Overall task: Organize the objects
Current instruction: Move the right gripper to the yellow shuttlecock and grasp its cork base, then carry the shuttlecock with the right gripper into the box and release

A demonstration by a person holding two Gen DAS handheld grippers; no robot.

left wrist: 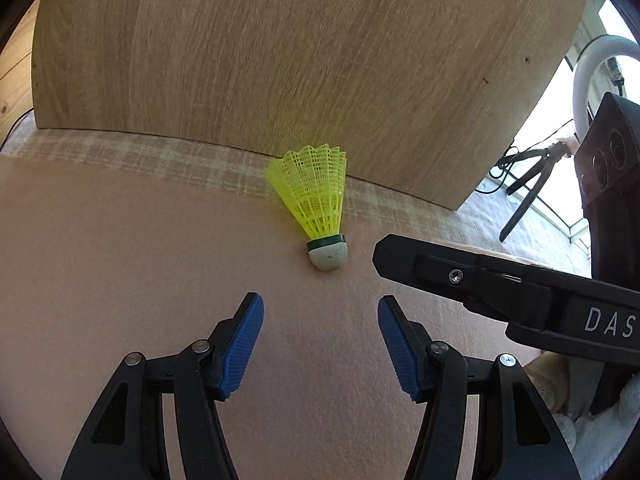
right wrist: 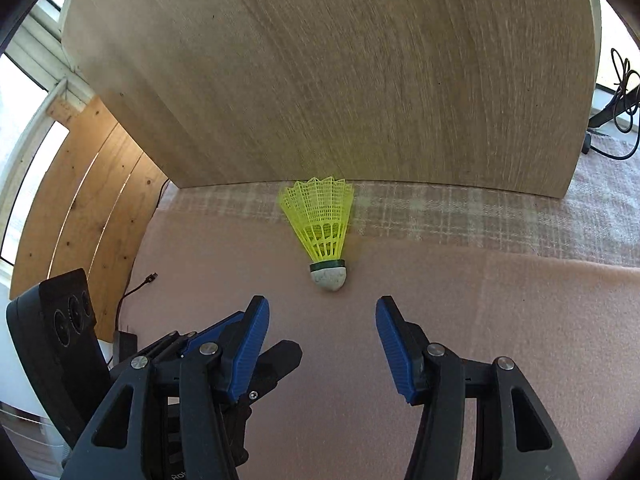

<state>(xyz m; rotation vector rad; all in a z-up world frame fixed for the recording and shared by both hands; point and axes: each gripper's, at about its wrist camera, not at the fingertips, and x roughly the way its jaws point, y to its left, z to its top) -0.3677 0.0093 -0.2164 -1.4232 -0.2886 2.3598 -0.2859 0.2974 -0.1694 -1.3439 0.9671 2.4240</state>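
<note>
Shuttlecock (left wrist: 316, 208) lies on blanket (left wrist: 120, 260), base toward both grippers, skirt toward wooden panel (left wrist: 280, 60) behind it; left gripper (left wrist: 320, 344) and right gripper (right wrist: 322, 346) side by side before it.

Right gripper (right wrist: 322, 322) jaws spread, empty; yellow shuttlecock (right wrist: 322, 232) ahead on pink cloth (right wrist: 500, 320); wooden board (right wrist: 340, 80) behind.
</note>
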